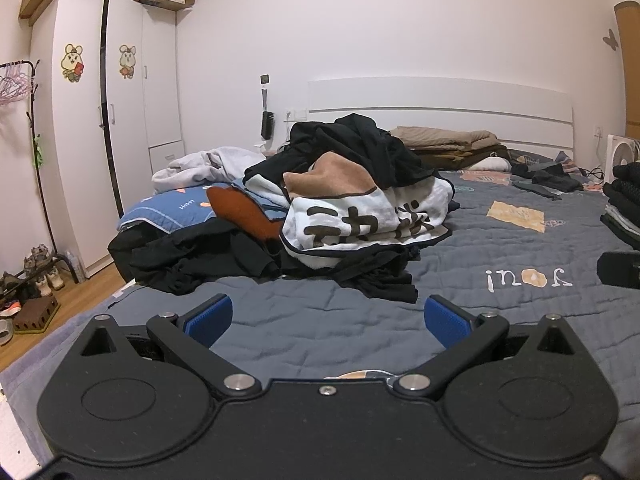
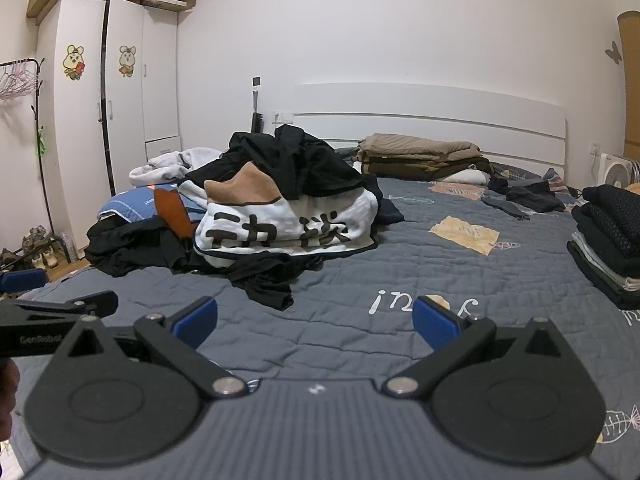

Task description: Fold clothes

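On the grey bed (image 1: 460, 264), a messy pile of clothes (image 1: 320, 208) sits ahead of the left gripper (image 1: 328, 320) and right gripper (image 2: 316, 320), both with fingers spread wide, holding nothing.

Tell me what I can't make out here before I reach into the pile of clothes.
- Pile of clothes: both views show only its near side; garments underneath are buried, count unknown.
- Folded stack: cut off by the right edge in both views.
- Left gripper and right gripper: open and empty, but their bodies hide the quilt directly below.
- Boxes on the wardrobe: contents too small.
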